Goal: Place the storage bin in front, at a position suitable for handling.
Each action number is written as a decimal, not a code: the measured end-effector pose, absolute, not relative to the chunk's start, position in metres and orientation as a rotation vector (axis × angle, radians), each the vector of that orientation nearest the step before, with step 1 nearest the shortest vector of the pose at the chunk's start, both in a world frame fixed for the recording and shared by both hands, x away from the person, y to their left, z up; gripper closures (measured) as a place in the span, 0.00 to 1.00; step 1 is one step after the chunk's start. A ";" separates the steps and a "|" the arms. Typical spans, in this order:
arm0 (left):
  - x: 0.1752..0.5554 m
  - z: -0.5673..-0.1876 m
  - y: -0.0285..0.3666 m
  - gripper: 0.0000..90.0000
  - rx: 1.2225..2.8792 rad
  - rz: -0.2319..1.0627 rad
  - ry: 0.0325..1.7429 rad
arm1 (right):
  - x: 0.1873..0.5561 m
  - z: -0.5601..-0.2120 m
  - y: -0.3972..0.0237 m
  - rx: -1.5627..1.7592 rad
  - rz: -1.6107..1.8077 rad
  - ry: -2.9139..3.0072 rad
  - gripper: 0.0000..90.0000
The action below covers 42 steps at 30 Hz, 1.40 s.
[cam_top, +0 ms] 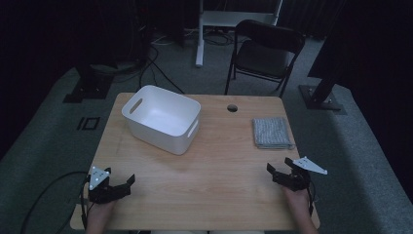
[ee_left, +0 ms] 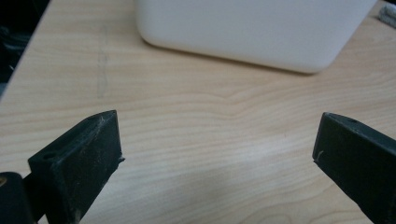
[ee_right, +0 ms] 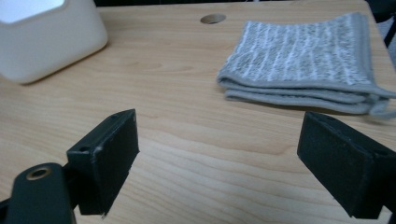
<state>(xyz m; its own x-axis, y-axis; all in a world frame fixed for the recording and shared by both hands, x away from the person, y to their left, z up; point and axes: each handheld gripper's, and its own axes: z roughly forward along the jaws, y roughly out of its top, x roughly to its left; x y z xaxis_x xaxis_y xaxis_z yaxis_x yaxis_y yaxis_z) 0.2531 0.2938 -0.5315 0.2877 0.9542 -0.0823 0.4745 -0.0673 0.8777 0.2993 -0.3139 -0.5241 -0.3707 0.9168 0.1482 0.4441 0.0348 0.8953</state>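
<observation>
The white bin [cam_top: 162, 118] is taken as the landmark, sitting toward the far left of the wooden table [cam_top: 214, 185]. Nearest the viewer and left of the bin, the left gripper [cam_top: 127, 184] is held just above the tabletop, its jaws spread wide with nothing between them; in the left gripper view the bin's wall [ee_left: 252, 32] is seen ahead across bare wood. Right of the bin, past the small round hole [cam_top: 232, 107], the folded grey towel [cam_top: 272, 132] is lying flat and untouched. Nearer than the towel and well right of the bin, the right gripper [cam_top: 272, 172] is likewise held released and empty, and the towel [ee_right: 303, 60] is framed just beyond its jaws. Nothing appears to have been begun: the bin is seen empty, and the towel, judged the likely target, has yet to be gripped, carried and placed.
</observation>
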 end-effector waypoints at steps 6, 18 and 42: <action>0.255 -0.533 0.294 0.01 1.695 0.666 1.331 | 0.303 -0.525 -0.311 1.396 1.319 1.877 0.14; 0.255 -0.534 0.291 0.01 1.700 0.653 1.309 | 0.314 -0.505 -0.289 1.284 1.320 1.938 0.14; 0.256 -0.535 0.288 0.01 1.719 0.646 1.304 | 0.360 -0.475 -0.235 1.177 1.424 2.037 0.14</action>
<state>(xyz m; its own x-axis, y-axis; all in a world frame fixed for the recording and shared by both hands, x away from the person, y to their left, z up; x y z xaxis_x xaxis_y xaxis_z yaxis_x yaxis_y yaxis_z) 0.2555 0.2880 -0.5348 0.3196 0.9430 -0.0926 0.4977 -0.0839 0.8633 0.3600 -0.2346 -0.4754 -0.5718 0.8078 0.1433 0.4120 0.1317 0.9016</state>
